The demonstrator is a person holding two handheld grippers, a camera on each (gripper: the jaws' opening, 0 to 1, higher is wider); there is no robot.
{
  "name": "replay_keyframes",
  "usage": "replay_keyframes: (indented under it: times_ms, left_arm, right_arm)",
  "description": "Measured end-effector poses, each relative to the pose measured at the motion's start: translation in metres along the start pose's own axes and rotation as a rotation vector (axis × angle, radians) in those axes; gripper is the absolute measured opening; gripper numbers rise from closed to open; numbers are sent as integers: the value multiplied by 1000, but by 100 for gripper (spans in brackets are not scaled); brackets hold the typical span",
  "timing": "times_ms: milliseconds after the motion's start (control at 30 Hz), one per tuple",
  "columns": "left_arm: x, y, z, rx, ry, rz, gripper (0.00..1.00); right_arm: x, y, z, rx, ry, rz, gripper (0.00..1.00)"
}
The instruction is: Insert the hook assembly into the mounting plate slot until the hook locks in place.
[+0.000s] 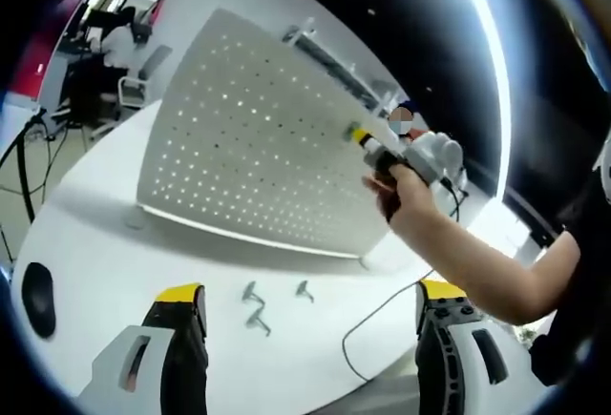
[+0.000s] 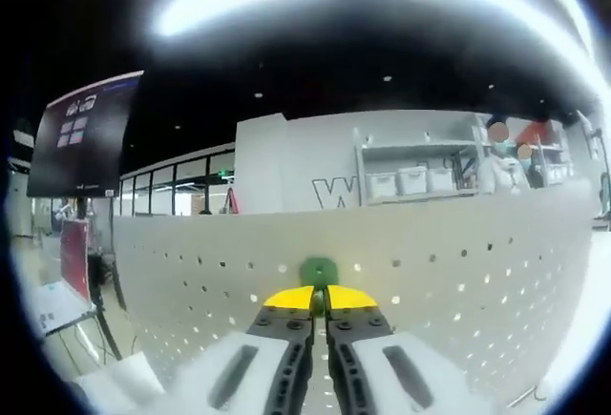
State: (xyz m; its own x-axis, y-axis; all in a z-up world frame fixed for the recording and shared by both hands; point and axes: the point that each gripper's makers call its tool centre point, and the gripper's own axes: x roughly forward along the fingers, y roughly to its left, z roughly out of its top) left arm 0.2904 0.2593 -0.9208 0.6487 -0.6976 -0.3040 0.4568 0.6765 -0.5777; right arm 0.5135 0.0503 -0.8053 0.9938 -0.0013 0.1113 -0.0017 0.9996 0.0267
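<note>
Standing upright on a white table (image 1: 86, 253), a large white perforated mounting plate (image 1: 258, 148) is seen well ahead of the left gripper (image 1: 310, 305), whose two yellow-tipped jaws are spread wide apart at the bottom of the left gripper view with nothing held between them. A person's hand (image 1: 406, 191) is seen up and to the right of those jaws, and by it the right gripper (image 1: 368, 148) is held against the plate's upper right area, its yellow tips touching the holed surface. In the right gripper view the same plate (image 2: 191, 262) is stretched across the picture directly beyond the right gripper (image 2: 320, 299), whose jaws are pressed nearly together. A small green piece, taken to be the hook assembly (image 2: 319, 271), is pinched between the yellow tips and is met by the plate's face; whether it is seated in a slot cannot be told. Two small spare metal hooks (image 1: 256, 305) are seen lying on the table just ahead of the left jaws, between them, and a thin cable (image 1: 382, 310) is trailed beside the right-hand jaw.
</note>
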Motion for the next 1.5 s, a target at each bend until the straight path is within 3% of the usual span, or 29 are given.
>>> replay_keyframes:
  times_ms: [200, 500, 700, 800, 933, 1100, 1333, 1500]
  left_arm:
    - [0, -1, 1, 0, -6, -2, 92]
    - [-5, 1, -2, 3, -7, 8, 92]
    - [-9, 1, -4, 16, -9, 19, 92]
    - [-11, 4, -7, 46, -7, 36, 93]
    - [-12, 8, -16, 53, 10, 48, 93]
    - [-11, 8, -24, 37, 18, 47, 92]
    - [-11, 9, -29, 33, 31, 50, 92]
    - [-11, 10, -31, 43, 43, 54, 92]
  right_arm:
    - [-3, 2, 0, -60, 25, -14, 1]
    - [-3, 5, -2, -46, 54, 12, 6]
    - [-4, 5, 15, -54, 15, 24, 11]
    - [-10, 6, 38, -83, -64, 46, 14]
    - [-16, 4, 47, -173, -74, 82, 16]
    - [-34, 2, 17, -240, 27, 184, 19]
    - [-78, -33, -41, -261, 185, 189, 21]
    - [-110, -47, -79, -275, 288, 206, 22]
